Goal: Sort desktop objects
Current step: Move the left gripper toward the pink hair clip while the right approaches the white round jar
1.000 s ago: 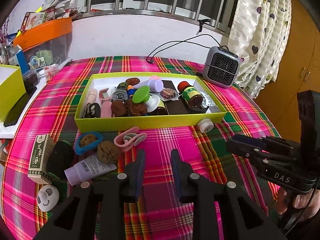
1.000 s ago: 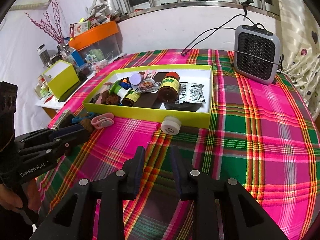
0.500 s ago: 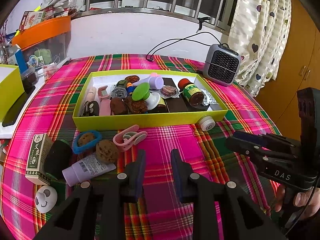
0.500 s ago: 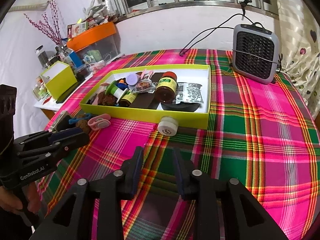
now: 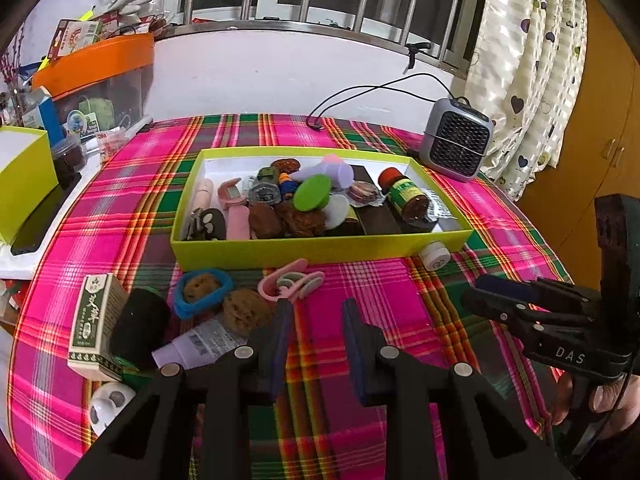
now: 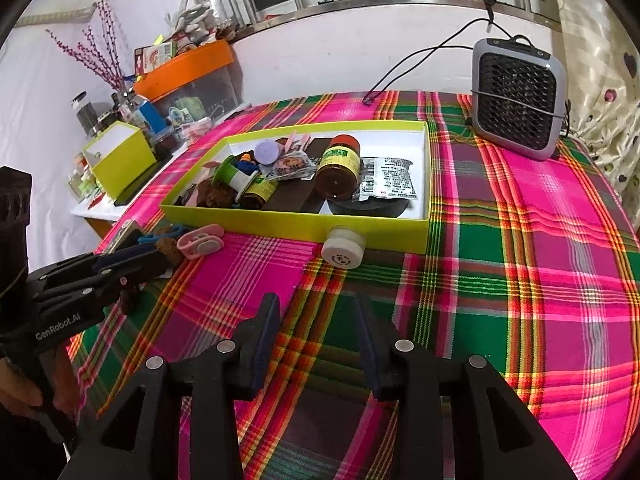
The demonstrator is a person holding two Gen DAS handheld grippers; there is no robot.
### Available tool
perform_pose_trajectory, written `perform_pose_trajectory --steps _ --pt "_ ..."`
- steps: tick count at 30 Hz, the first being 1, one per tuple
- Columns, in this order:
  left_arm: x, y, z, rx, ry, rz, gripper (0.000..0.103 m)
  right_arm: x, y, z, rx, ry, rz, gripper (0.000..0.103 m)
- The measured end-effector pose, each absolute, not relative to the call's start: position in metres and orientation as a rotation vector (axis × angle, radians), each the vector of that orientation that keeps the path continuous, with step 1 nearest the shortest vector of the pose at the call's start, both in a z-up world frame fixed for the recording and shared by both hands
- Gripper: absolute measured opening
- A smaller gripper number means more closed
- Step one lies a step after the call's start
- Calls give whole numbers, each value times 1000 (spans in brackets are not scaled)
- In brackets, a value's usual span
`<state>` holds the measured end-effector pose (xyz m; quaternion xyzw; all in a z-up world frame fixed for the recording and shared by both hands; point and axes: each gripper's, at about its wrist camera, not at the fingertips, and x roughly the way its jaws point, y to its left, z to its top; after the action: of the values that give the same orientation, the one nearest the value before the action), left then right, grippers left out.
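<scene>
A yellow-green tray point(image 5: 320, 248) point(image 6: 296, 226) holds jars, bottles and several small items. A white jar point(image 5: 435, 255) point(image 6: 343, 248) lies on its side against the tray's front wall. Left of it on the plaid cloth lie a pink clip point(image 5: 292, 282) point(image 6: 200, 242), a blue ring point(image 5: 203, 288), a brown cookie point(image 5: 244, 310), a lilac tube point(image 5: 196, 346), a green box point(image 5: 94, 320) and a black cylinder point(image 5: 138, 326). My left gripper point(image 5: 318, 312) hovers open just below the pink clip, holding nothing. My right gripper point(image 6: 316, 304) is below the white jar, its jaws opening with only cloth between them.
A grey fan heater point(image 5: 458, 146) point(image 6: 516, 100) with a black cable stands at the back right. A second yellow-green box point(image 6: 120, 158) and an orange-lidded bin point(image 6: 188, 64) sit beyond the table's left edge. A white panda-faced item point(image 5: 110, 402) lies near the front left edge.
The right gripper's jaws have spread noticeably wider. The left gripper keeps the same gap, and the objects on the cloth have not shifted.
</scene>
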<state>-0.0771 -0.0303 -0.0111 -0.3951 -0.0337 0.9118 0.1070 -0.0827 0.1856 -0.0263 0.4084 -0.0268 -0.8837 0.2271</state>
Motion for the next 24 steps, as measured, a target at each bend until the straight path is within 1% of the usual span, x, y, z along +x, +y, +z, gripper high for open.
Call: perform_pose_trajectory --steps 7,9,12,24 --pt "-94 -35 -11 -1162 -58 2699 26 -86 186 -30 1141 -72 -2433 40" --pt "-100 -37 -12 -1161 -55 2698 29 -87 186 -31 1142 -74 -2434 40" --pt "-108 -38 -16 -1167 -43 2692 30 -89 187 -31 1142 -78 -2435 40" --pt "-120 -33 -27 -1181 -6 2636 31 -101 185 -35 1156 -82 -2455 40"
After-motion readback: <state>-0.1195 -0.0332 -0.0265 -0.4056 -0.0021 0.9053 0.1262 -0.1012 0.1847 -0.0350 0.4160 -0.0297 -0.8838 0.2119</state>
